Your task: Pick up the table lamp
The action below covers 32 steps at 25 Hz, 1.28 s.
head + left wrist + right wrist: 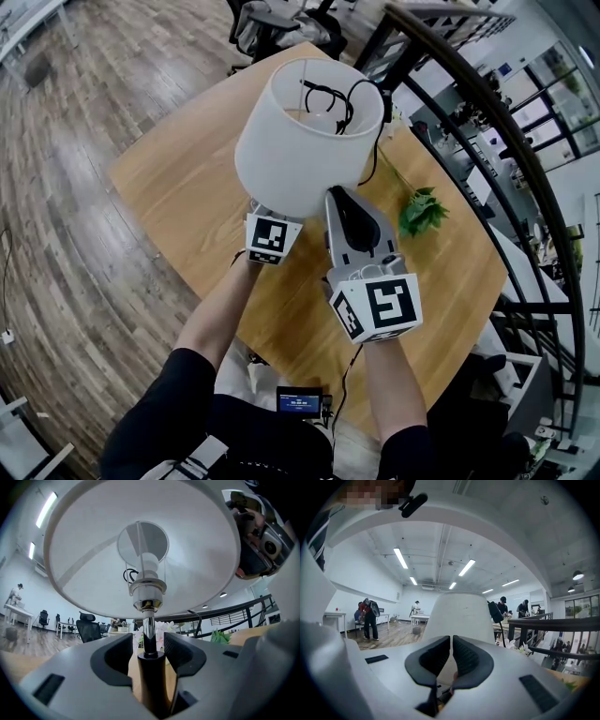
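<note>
Currently, the white drum-shaded table lamp [305, 141] is upright over the wooden table [178, 187], likely top-heavy with a fragile shade [197, 541], so grip its rigid dark stem [152, 681], which the left gripper [148, 641] straddles with jaws spread, not pressing, while the right gripper [451, 641] keeps its jaws together, empty.

Wooden table [178, 187], green sprig [422, 212] on top

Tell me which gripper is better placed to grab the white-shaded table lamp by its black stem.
Left. The left gripper has open jaws either side of the black stem, under the white shade. The right gripper is shut, facing the shade's outside.
</note>
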### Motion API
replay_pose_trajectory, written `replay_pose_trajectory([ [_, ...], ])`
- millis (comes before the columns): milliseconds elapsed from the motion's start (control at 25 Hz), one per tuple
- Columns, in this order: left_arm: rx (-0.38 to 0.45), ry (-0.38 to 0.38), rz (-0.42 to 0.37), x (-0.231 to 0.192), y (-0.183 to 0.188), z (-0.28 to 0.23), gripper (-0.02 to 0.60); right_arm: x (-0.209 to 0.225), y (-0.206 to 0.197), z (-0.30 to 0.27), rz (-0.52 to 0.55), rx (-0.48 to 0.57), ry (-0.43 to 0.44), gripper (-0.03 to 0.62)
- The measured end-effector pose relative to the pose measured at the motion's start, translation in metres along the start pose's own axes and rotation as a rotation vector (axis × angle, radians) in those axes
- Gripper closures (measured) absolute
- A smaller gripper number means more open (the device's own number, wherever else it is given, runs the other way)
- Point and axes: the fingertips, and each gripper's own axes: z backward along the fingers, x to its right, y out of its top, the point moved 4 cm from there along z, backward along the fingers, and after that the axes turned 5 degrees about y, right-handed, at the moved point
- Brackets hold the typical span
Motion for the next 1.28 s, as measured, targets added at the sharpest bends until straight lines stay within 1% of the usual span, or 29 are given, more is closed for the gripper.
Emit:
replay_pose_trajectory([
  [240, 0.019, -0.035, 0.008, -0.004, -0.005, -0.023, 0.383, 0.007, 0.002, -0.011, -0.013, 0.022, -0.007, 0.551],
  [400, 0.045, -0.053, 0.004, -0.001, -0.001, -0.037, 0.391, 0.016, 0.004, -0.015, -0.022, 0.033, -0.03, 0.551],
  [520, 0.076, -0.026, 0.003, -0.001, 0.01, -0.041, 0.506, 0.022, 0.005, -0.017, -0.019, 0.029, -0.051, 0.551],
  [560, 0.084, -0.018, 0.003, -0.002, 0.014, -0.042, 0.534, 0.023, 0.005, -0.018, -0.016, 0.028, -0.06, 0.551],
  [600, 0.086, -0.019, 0.005, -0.002, 0.016, -0.043, 0.539, 0.025, 0.006, -0.018, -0.017, 0.027, -0.069, 0.551],
  [760, 0.055, -0.035, 0.03, -0.002, 0.016, -0.048, 0.548, 0.032, 0.008, -0.021, -0.043, 0.019, -0.101, 0.551],
  [960, 0.02, -0.021, 0.016, -0.005, 0.029, -0.053, 0.549, 0.039, 0.011, -0.022, -0.045, 0.017, -0.141, 0.551],
  [1120, -0.044, -0.052, 0.014, 0.001, 0.019, -0.049, 0.549, 0.041, 0.013, -0.021, -0.049, 0.017, -0.18, 0.551],
  [1280, -0.084, -0.074, 0.014, 0.003, 0.034, -0.044, 0.549, 0.039, 0.026, -0.016, -0.043, 0.031, -0.19, 0.551],
])
